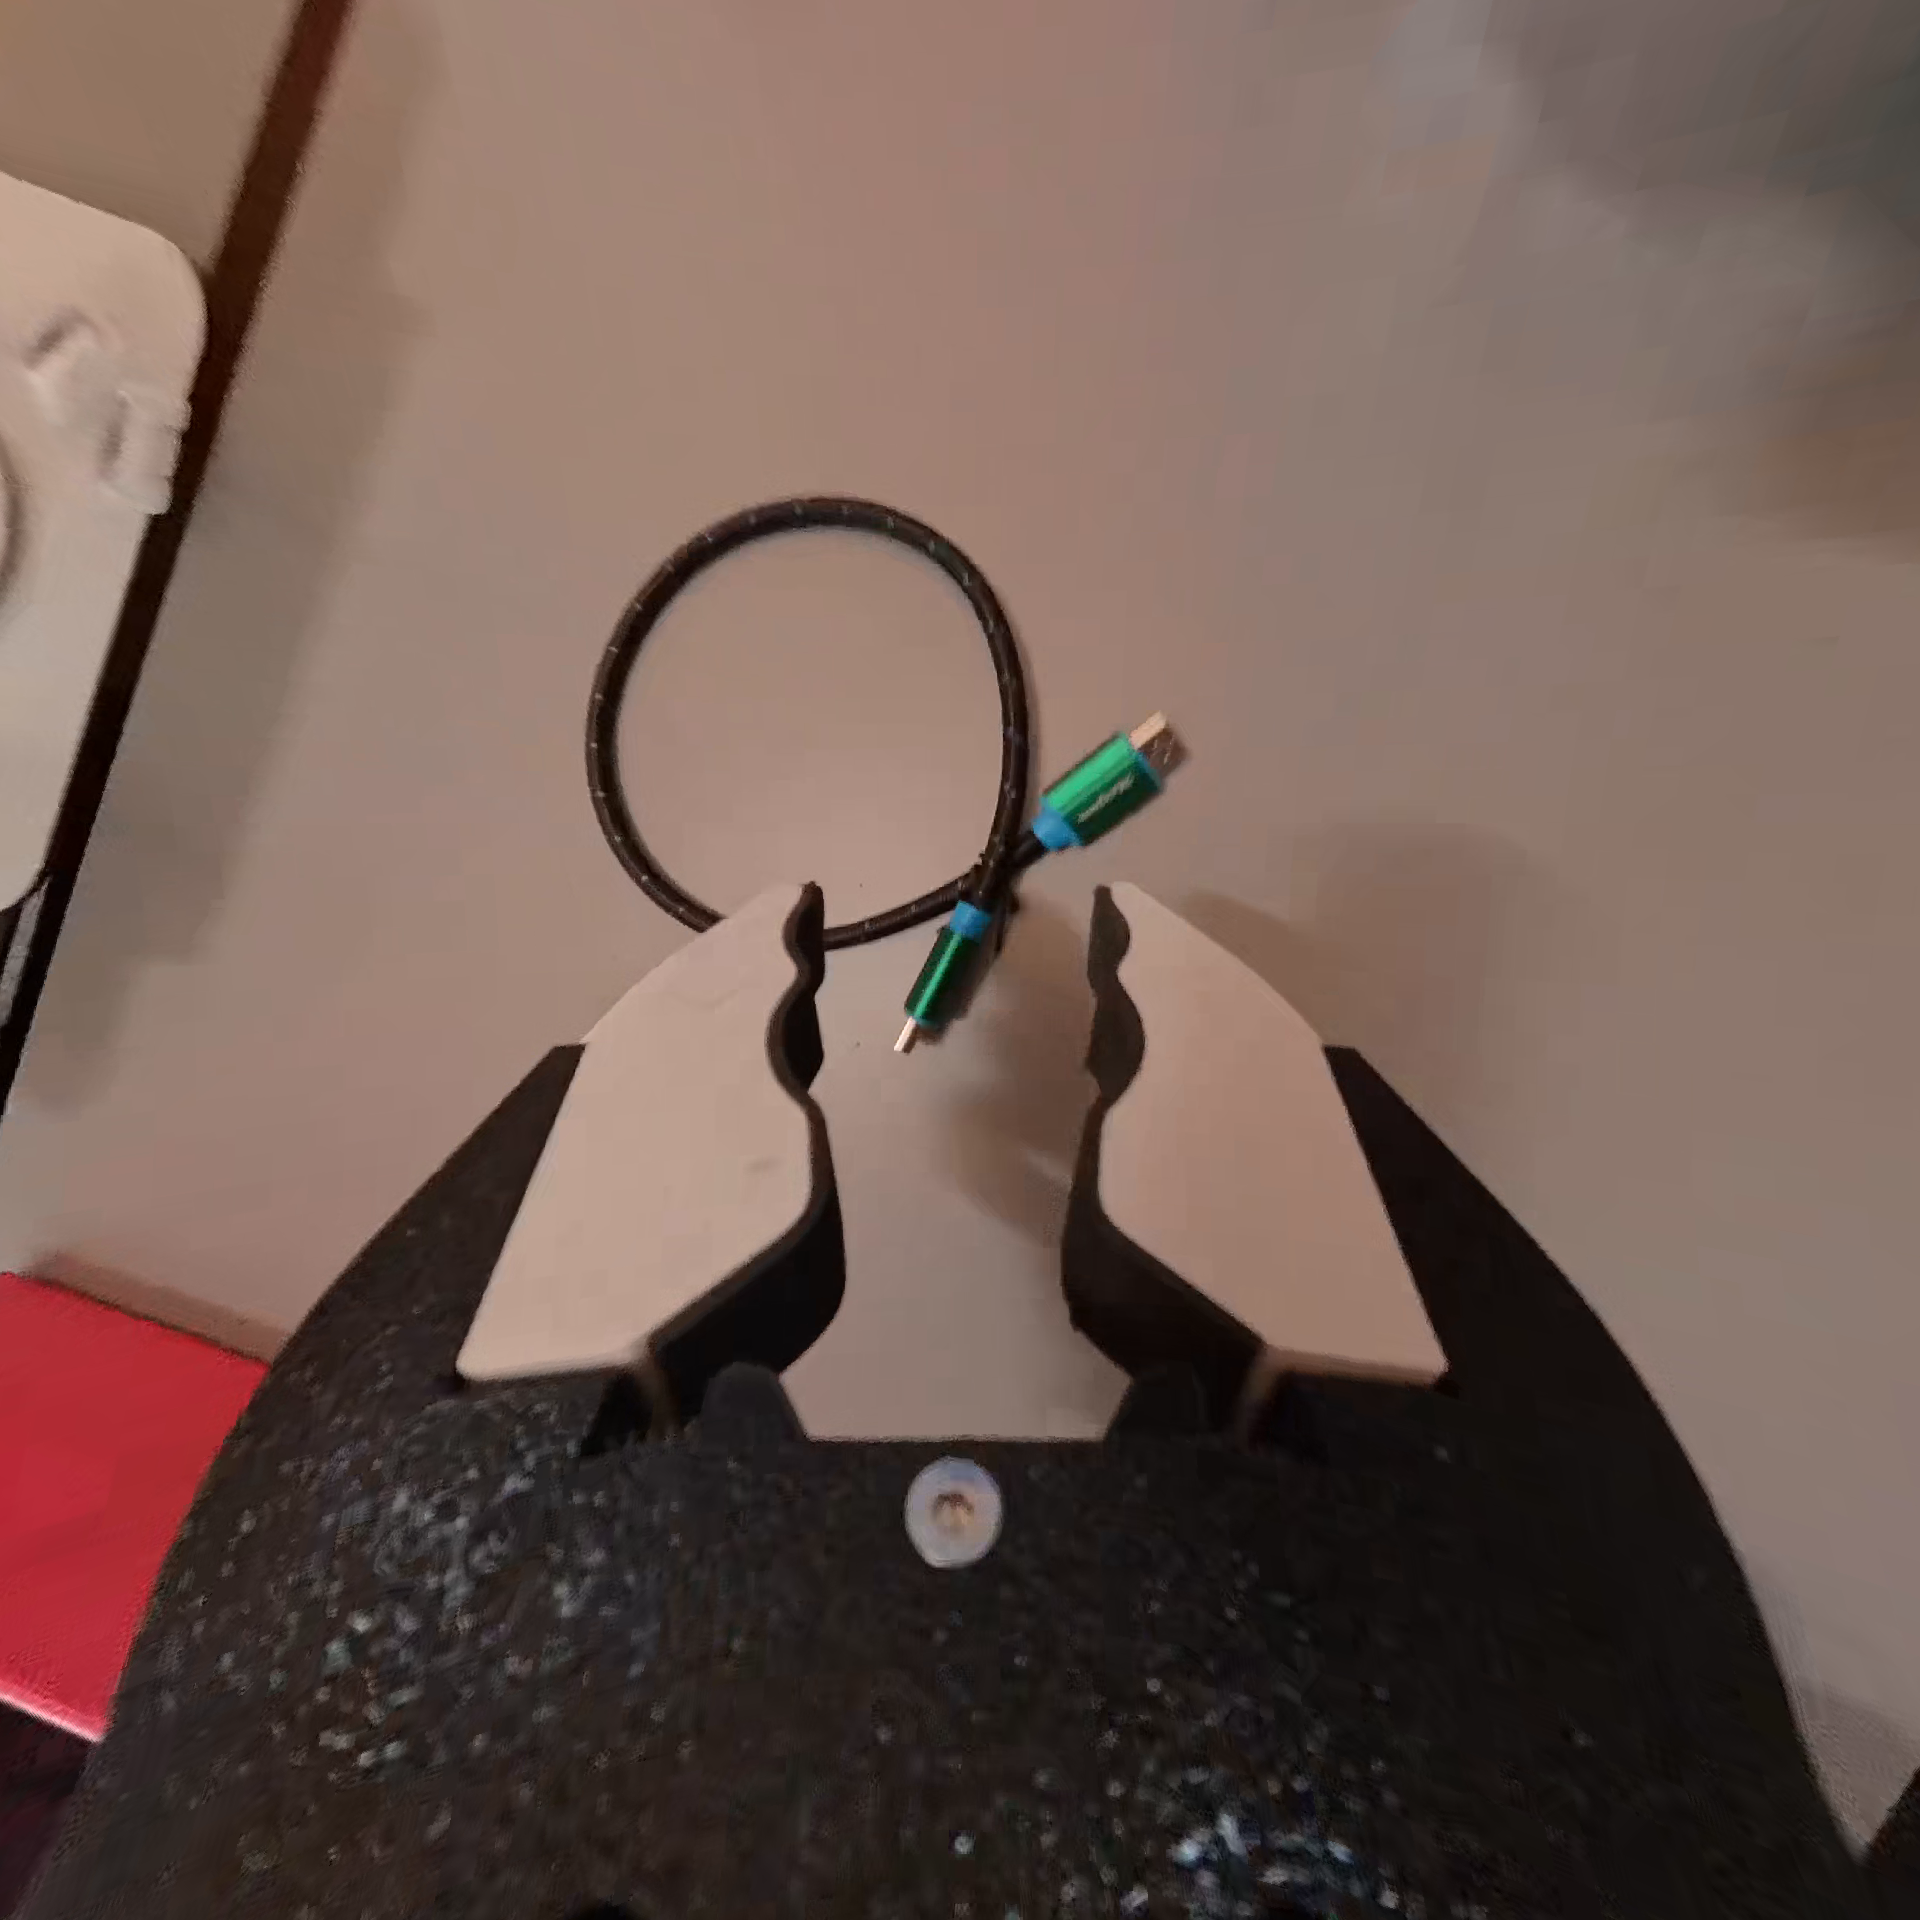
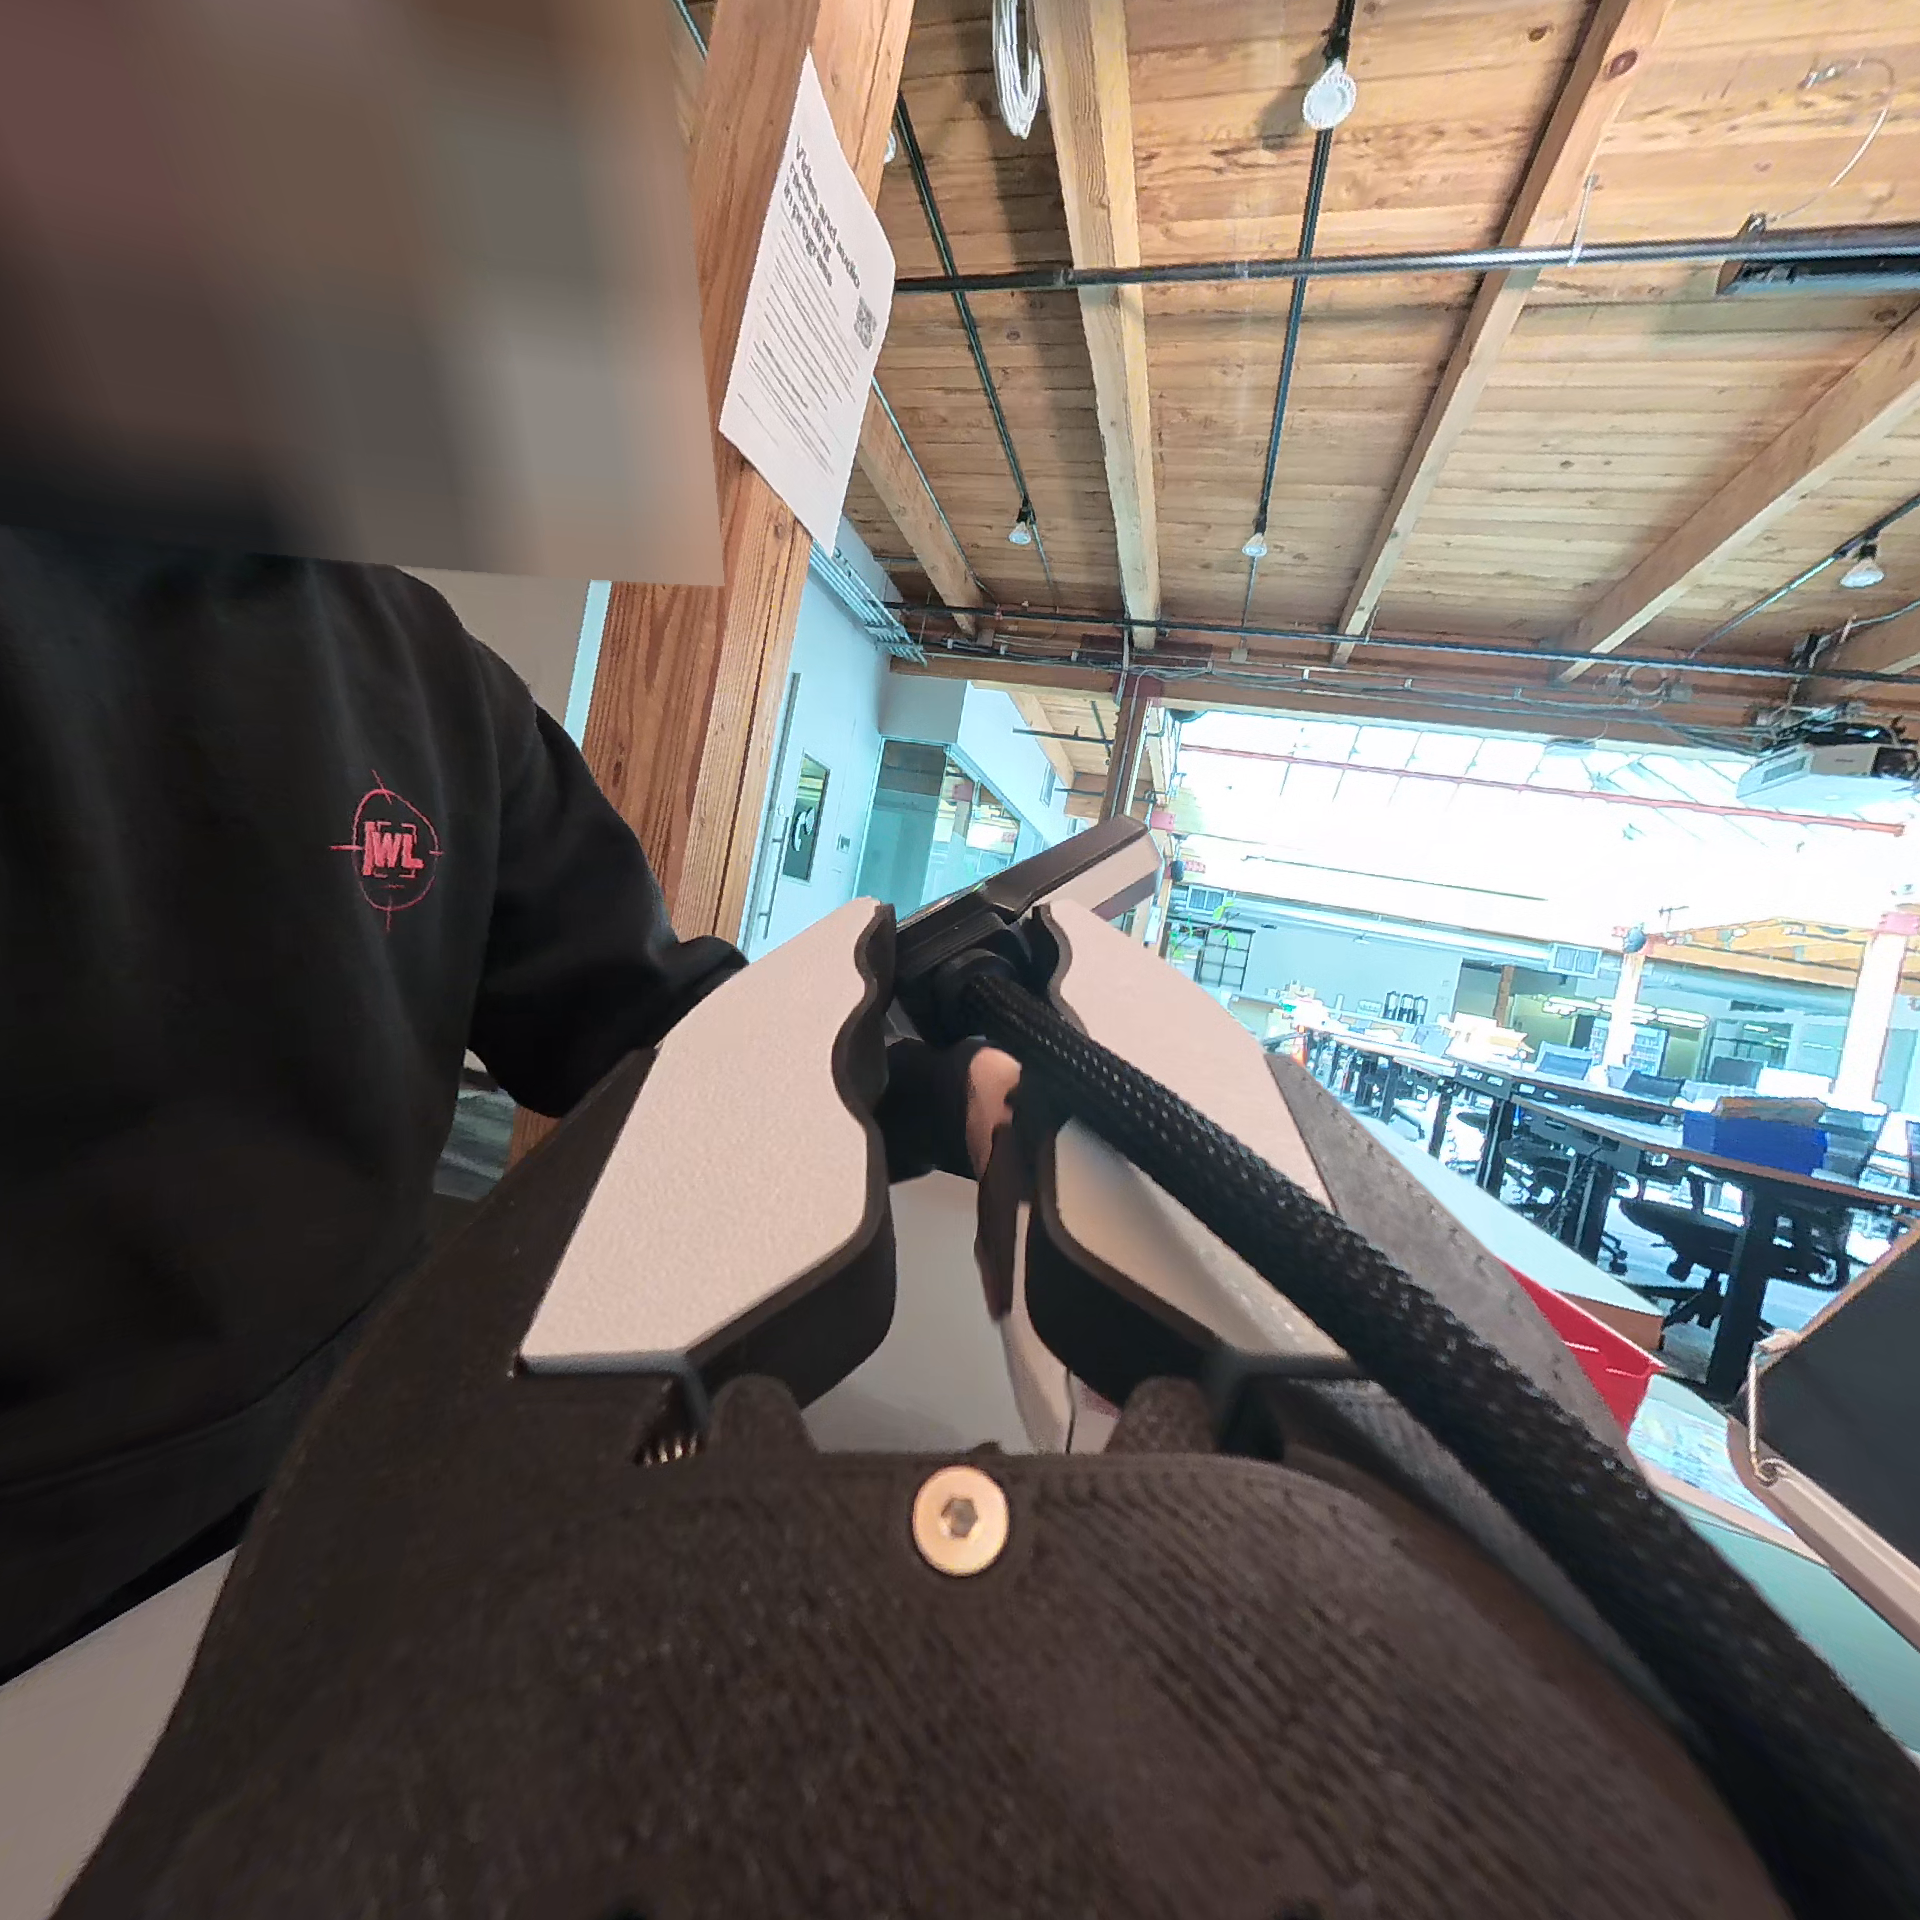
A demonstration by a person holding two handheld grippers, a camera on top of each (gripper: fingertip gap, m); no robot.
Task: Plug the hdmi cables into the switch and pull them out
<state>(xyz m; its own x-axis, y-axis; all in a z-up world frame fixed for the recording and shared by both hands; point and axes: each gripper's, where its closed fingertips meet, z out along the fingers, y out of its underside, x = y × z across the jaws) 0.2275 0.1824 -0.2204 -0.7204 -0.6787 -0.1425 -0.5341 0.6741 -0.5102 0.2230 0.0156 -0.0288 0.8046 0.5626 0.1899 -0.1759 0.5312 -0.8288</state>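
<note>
Left gripper [image 1: 951, 904] held spread above looped green-ended cable [image 1: 805, 717] on table [image 1: 1351, 520]; right gripper [image 2: 966, 935] clamped on black braided cable's plug [image 2: 951, 961].

Two cables: one green-plugged [image 1: 810, 727], one black [image 2: 1195, 1143].

A white paper sheet [image 2: 805, 296] taped to the wooden post [image 2: 717, 623] carries printed lines and a small square code. A red emblem [image 2: 390, 847] with letters sits on a person's black sweatshirt [image 2: 208, 1039]. Faint lettering marks one green plug [image 1: 1103, 795] of the braided cable [image 1: 800, 727].
</note>
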